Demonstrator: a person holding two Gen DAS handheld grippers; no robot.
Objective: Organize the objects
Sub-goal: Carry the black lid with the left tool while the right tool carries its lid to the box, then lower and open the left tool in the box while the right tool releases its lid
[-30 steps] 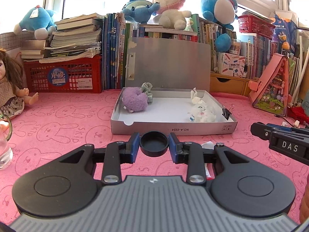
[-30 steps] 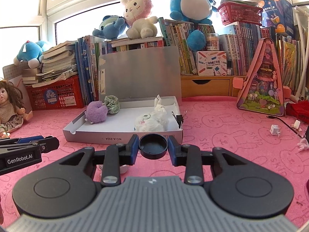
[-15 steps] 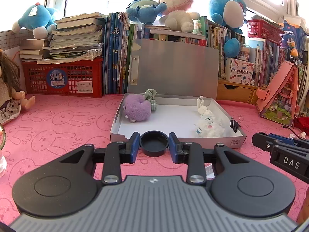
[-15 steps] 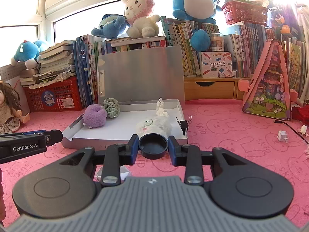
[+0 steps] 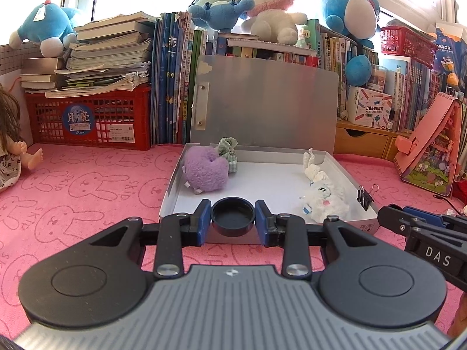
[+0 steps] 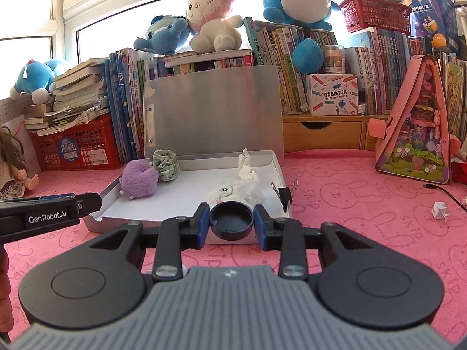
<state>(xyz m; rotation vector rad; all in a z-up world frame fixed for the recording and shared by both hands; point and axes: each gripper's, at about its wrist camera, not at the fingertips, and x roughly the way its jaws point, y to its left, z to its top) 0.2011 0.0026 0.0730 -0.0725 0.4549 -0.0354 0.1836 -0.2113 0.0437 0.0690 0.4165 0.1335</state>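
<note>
An open silver box (image 5: 172, 185) (image 6: 278, 172) lies on the pink cloth, lid upright behind it. Inside are a purple plush (image 5: 205, 172) (image 6: 138, 179), a green checked scrunchie (image 5: 228, 150) (image 6: 166, 164), a white fluffy toy (image 5: 322, 199) (image 6: 233, 191) and a white tissue twist (image 5: 312, 169) (image 6: 246, 169). My left gripper (image 5: 232, 221) is shut on a black cap (image 5: 232, 220) above the box's front edge. My right gripper (image 6: 231, 223) is shut on a second black cap (image 6: 231, 223) at the front right of the box.
A black binder clip (image 5: 364, 198) (image 6: 284, 195) sits on the box's right edge. A red crate (image 5: 87, 116), books and plush toys line the back. A pink toy house (image 6: 414, 134) stands right. A doll (image 5: 11, 145) sits left. A paper scrap (image 6: 440, 210) lies on the cloth.
Both grippers have moved forward towards the box, each still holding its cap; the box now looks larger and nearer in both views.
</note>
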